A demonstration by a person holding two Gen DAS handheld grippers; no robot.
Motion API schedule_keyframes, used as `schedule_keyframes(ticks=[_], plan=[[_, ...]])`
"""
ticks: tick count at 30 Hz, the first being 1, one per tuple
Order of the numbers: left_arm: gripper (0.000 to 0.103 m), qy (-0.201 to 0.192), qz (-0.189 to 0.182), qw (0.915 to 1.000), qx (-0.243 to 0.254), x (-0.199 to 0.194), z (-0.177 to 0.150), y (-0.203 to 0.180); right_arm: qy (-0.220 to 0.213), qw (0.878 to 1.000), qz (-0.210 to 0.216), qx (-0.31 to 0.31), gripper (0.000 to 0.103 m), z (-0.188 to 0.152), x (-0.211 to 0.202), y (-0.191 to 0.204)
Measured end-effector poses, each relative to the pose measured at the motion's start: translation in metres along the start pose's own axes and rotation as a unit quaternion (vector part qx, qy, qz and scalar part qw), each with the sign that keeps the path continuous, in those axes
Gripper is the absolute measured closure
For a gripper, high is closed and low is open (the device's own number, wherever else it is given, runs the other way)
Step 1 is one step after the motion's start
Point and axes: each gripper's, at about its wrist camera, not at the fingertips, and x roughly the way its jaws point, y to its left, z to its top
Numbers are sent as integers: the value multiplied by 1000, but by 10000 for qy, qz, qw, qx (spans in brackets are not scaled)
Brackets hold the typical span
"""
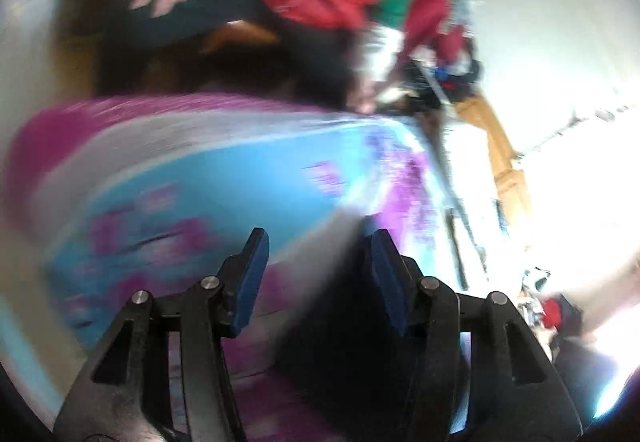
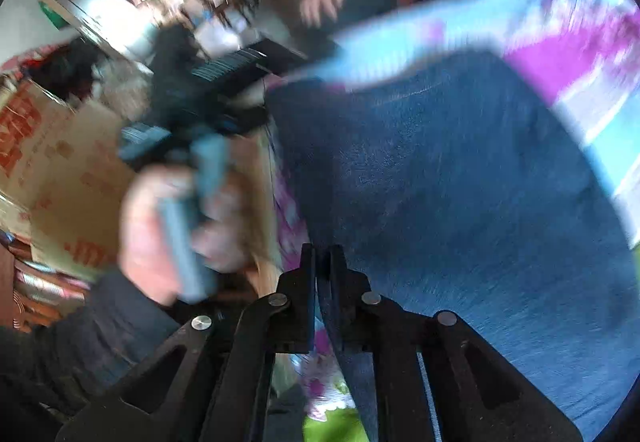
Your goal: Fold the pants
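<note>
Right gripper [image 2: 322, 262] jaws nearly shut, pinching the pants [image 2: 460, 202] edge; denim spreads ahead and right of them over the floral sheet [image 2: 580, 62]. Left gripper [image 1: 320, 246] jaws wide, empty, dark fabric beneath. Risk: thin one-sided pinch slips, fold skews.

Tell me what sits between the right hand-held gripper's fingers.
In the right wrist view, the right hand-held gripper is pinched shut on an edge of the blue denim pants.

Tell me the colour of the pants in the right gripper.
Blue denim pants, clearest in the right wrist view.
</note>
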Motion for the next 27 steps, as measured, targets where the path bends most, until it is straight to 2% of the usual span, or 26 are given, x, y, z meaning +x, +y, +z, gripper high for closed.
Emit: schedule_keyframes(ticks=[2,6,7,9,11,14,17,20,24,25,27], plan=[[49,-6,66,10000,-2,-20,-10,23,72,10000,42,53,87,-8,2,-2],[49,-44,352,9992,168,-47,-38,25,-451,9985,245,-192,78,-2,-42,2],[49,-39,372,9992,172,-52,-43,25,-676,9974,133,-198,73,6,-55,-6],[49,-93,355,9990,249,-64,-54,22,-860,9960,-235,-57,71,26,-63,-30],[49,-94,283,9993,235,-63,-55,18,-918,9945,-508,69,71,53,-59,-58],[49,0,257,9992,307,-62,-62,15,-725,9937,-846,-99,71,88,-36,-80],[49,59,204,9993,312,-63,-65,15,-558,9946,-846,-239,71,112,-16,-91],[49,143,175,9991,370,-60,-67,15,-465,9948,-846,-316,70,120,1,-97],[49,234,64,9991,352,-49,-68,17,-595,9941,-776,-461,59,127,3,-102],[49,243,37,9992,323,-48,-68,18,-692,9933,-765,-528,52,127,-1,-100],[49,243,-56,9993,274,-46,-67,19,-705,9918,-878,-612,51,129,-1,-98]])
